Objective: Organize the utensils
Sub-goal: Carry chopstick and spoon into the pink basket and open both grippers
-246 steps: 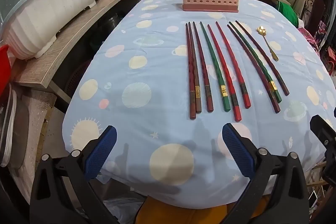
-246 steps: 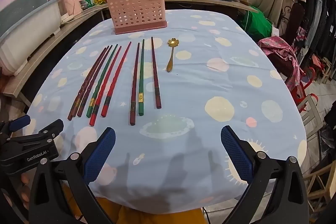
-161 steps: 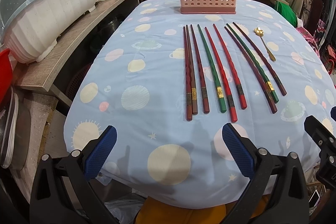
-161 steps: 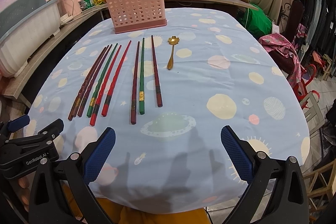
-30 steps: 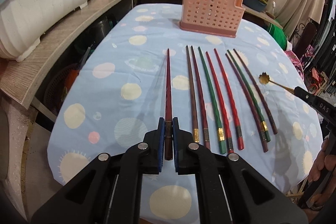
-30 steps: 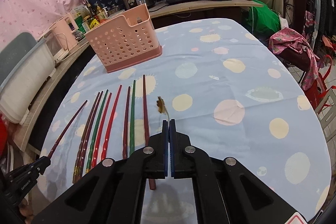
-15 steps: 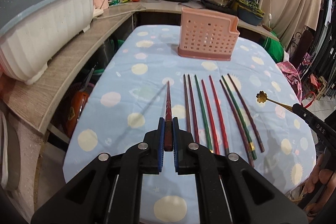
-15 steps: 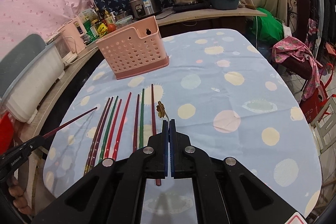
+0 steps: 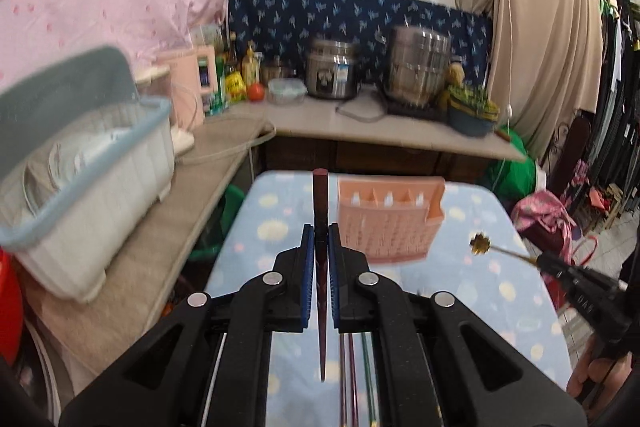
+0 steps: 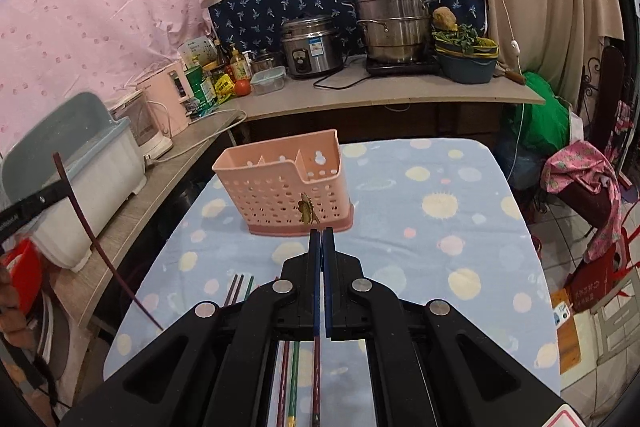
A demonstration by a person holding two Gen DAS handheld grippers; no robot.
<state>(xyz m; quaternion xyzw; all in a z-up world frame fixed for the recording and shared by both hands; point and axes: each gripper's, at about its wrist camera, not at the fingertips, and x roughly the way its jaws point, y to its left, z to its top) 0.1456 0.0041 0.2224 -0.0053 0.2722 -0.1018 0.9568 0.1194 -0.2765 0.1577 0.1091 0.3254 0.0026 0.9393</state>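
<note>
My left gripper (image 9: 319,237) is shut on a dark red chopstick (image 9: 321,195) and holds it up in the air, thick end up, short of the pink utensil basket (image 9: 390,223). The same chopstick (image 10: 86,223) shows at the left of the right wrist view. My right gripper (image 10: 321,233) is shut on a gold flower-headed spoon (image 10: 306,209), held up in front of the basket (image 10: 280,183). The spoon (image 9: 482,243) also shows at the right of the left wrist view. Several chopsticks (image 10: 294,367) lie on the table beneath the grippers.
The table has a blue planet-print cloth (image 10: 440,239). A white dish rack (image 9: 80,183) stands on the wooden counter at the left. A rice cooker (image 10: 310,47) and a steel pot (image 10: 390,23) stand on the back counter. Pink cloth (image 10: 580,179) hangs on a chair at the right.
Both grippers have lifted higher and tilted up and moved toward the basket. The chopstick and the spoon are now well above the table.
</note>
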